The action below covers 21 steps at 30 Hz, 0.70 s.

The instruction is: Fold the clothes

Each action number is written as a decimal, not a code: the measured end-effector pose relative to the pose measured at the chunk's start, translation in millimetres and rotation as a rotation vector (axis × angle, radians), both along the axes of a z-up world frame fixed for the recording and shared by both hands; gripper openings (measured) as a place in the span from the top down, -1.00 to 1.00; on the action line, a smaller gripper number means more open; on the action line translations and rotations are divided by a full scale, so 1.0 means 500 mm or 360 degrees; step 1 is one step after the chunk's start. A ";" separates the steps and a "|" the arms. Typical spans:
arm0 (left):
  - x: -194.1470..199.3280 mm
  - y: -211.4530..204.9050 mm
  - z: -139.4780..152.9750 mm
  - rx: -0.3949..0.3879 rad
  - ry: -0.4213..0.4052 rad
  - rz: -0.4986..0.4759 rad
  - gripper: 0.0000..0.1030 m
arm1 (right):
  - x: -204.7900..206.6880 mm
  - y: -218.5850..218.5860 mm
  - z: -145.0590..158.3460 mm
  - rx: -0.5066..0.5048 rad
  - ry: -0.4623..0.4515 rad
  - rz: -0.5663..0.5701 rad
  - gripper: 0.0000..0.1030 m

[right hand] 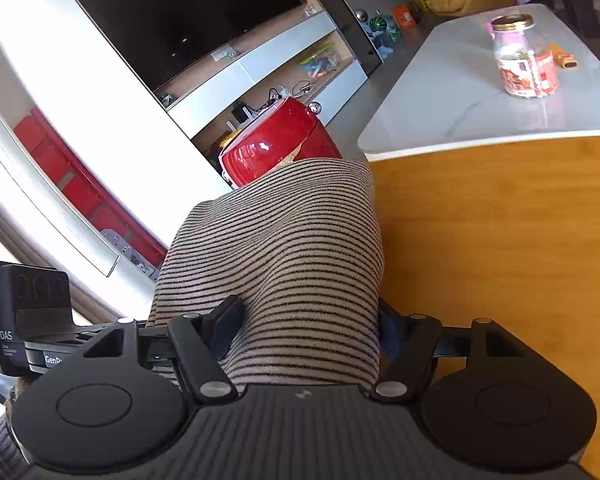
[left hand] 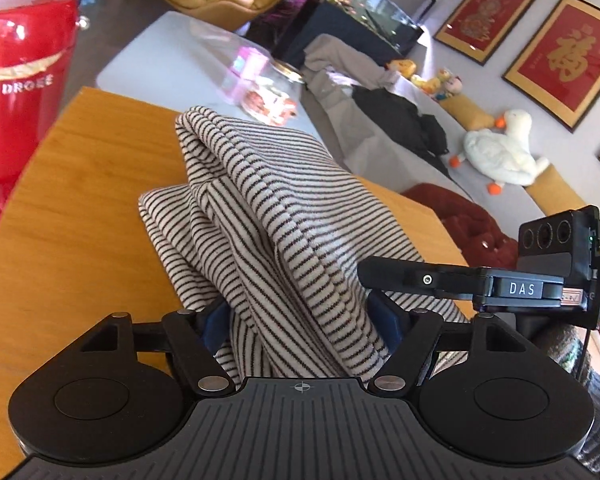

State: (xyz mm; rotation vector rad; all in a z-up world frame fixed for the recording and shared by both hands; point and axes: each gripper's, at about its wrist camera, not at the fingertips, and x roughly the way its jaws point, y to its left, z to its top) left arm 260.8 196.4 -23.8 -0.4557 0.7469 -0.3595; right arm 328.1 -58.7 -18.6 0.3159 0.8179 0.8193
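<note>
Both grippers grasp the same striped garment (left hand: 260, 216). The left gripper (left hand: 300, 320) has its fingers pinched on a thick bunch of it, which rises between them and drapes forward and down onto the wooden table (left hand: 80, 208), where a doubled-over layer lies just ahead and to the left of the fingers. The right gripper (right hand: 300, 332) is clamped on another stretch of cloth (right hand: 284, 248) that runs forward from its fingers, held above the table edge (right hand: 500, 240). Judging by the layers, the garment is partly gathered and lifted rather than laid flat, so a neat fold is not yet showing; whether this is mid-fold or a pick-up cannot be told
</note>
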 end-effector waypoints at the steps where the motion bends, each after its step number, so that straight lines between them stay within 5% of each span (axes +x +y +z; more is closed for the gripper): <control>1: 0.007 0.015 0.007 0.0021 -0.0001 0.0035 -0.50 | 0.017 0.023 -0.001 -0.0009 -0.0025 0.0001 -0.35; 4: 0.015 0.055 0.036 0.0110 -0.0041 0.0126 -0.46 | 0.021 0.057 0.007 -0.0086 -0.0102 -0.0024 -0.42; 6: -0.007 0.064 0.073 0.0199 -0.0184 0.0145 -0.47 | 0.000 0.068 0.015 -0.0201 -0.0265 -0.0021 -0.58; 12: 0.042 0.022 0.142 0.0290 -0.0370 0.0037 -0.48 | -0.052 0.077 0.040 -0.0393 -0.0541 -0.0054 -0.71; 15: 0.094 0.014 0.123 0.0315 -0.0308 0.0037 -0.54 | -0.115 0.071 0.064 -0.0478 -0.0743 -0.0071 -0.70; 18: 0.139 0.021 0.077 0.0352 -0.0196 0.0104 -0.53 | -0.181 0.067 0.090 -0.0500 -0.0899 0.0042 -0.41; 21: 0.130 0.027 0.070 0.0365 -0.0226 0.0101 -0.54 | -0.185 0.090 0.073 -0.0564 -0.0858 0.0172 -0.33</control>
